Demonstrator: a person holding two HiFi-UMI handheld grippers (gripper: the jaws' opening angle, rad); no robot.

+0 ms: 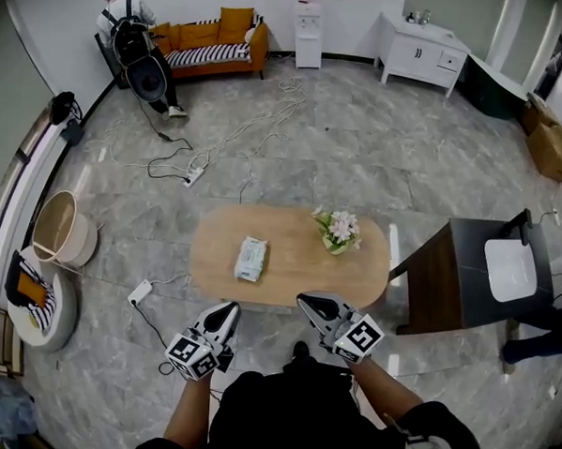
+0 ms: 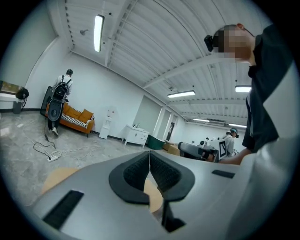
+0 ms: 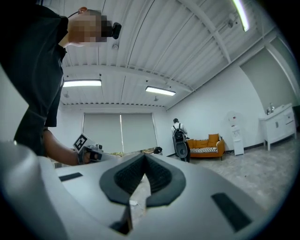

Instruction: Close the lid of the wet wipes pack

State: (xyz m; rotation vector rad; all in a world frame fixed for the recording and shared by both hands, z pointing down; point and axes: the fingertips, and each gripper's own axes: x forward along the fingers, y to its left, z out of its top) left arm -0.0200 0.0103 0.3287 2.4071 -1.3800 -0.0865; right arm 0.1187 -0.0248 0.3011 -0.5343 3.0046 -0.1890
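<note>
**Head view: two clenched grippers hovering at the near edge of the table, wipes pack lying beyond them**

Head view is showing an oval wooden table (image 1: 288,266) standing on a grey marble floor. The wet wipes pack (image 1: 251,259) is lying flat on the table's left half, well apart from both grippers. It is too small here to tell how its lid is sitting. A small pot of flowers (image 1: 338,231) is standing to the right of the pack, apart from it. A dark side table (image 1: 471,276) is standing just beside the table's right end. Loose cables (image 1: 239,137) and a power strip (image 1: 193,177) are lying on the floor beyond. An orange sofa (image 1: 215,42), a person with a backpack (image 1: 132,28) and a white cabinet (image 1: 422,50) are lining the far wall. A round basket (image 1: 63,226) is standing at the left.

The left gripper (image 1: 228,309) and the right gripper (image 1: 305,301) are hovering at the table's near edge, tips pointing towards it. Left gripper view is showing its dark pads meeting at the tip, with nothing between them. Right gripper view is showing the same: jaws clenched together, grasping nothing, touching nothing.
</note>
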